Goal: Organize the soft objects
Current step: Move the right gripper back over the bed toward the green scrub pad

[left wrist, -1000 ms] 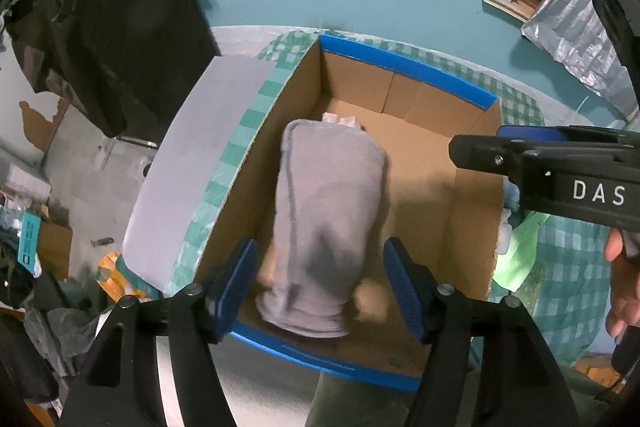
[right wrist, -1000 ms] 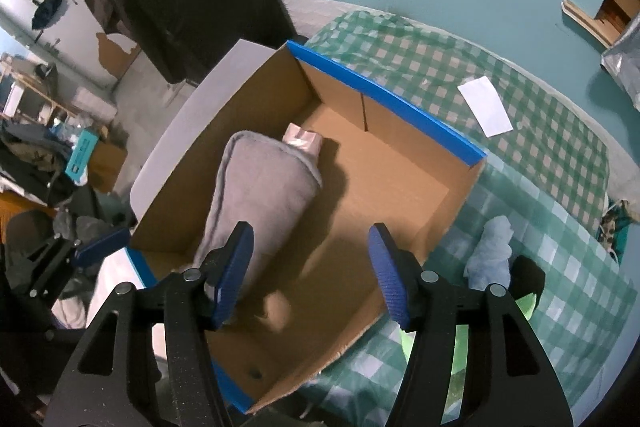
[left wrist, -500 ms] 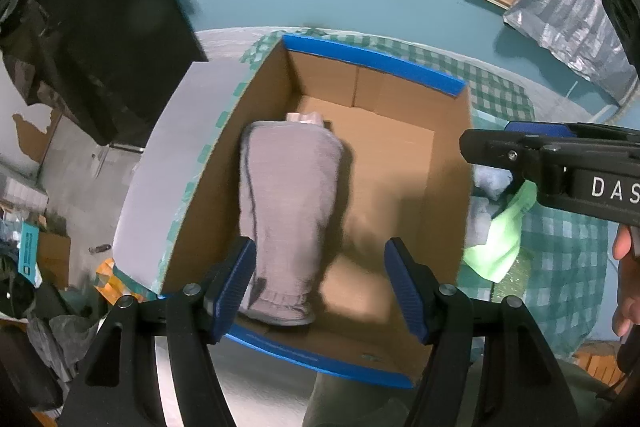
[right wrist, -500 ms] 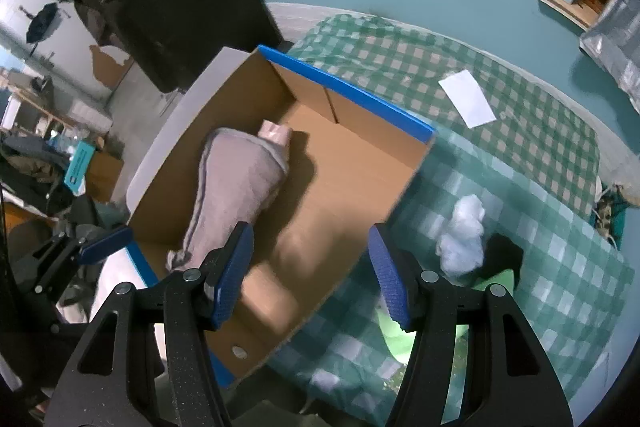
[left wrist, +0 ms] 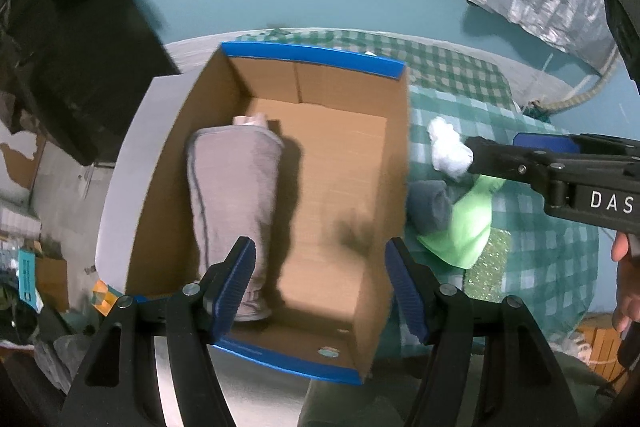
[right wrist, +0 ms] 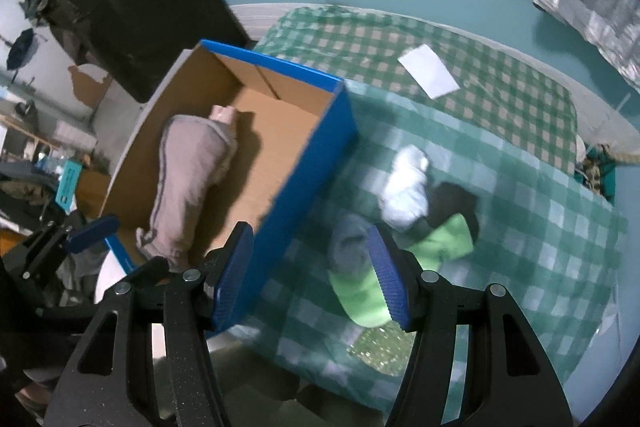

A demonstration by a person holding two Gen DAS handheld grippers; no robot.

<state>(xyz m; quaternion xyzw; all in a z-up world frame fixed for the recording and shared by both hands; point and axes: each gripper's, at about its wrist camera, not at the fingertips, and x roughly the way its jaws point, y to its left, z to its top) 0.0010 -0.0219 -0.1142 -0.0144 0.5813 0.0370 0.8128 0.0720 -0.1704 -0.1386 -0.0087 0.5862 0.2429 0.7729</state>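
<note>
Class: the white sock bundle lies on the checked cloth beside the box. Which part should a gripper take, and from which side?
Grip the white bundle across its narrower middle, coming from above: it lies loose on the cloth, with dark and green items crowding its near side.

We see dim, cool indoor light from above; the rolled towel (left wrist: 236, 195) throws a dark shadow rightward ahead of our left gripper (left wrist: 320, 283). Motion blur smears the checked cloth (right wrist: 500, 187); fisheye edges bend and blacken.
</note>
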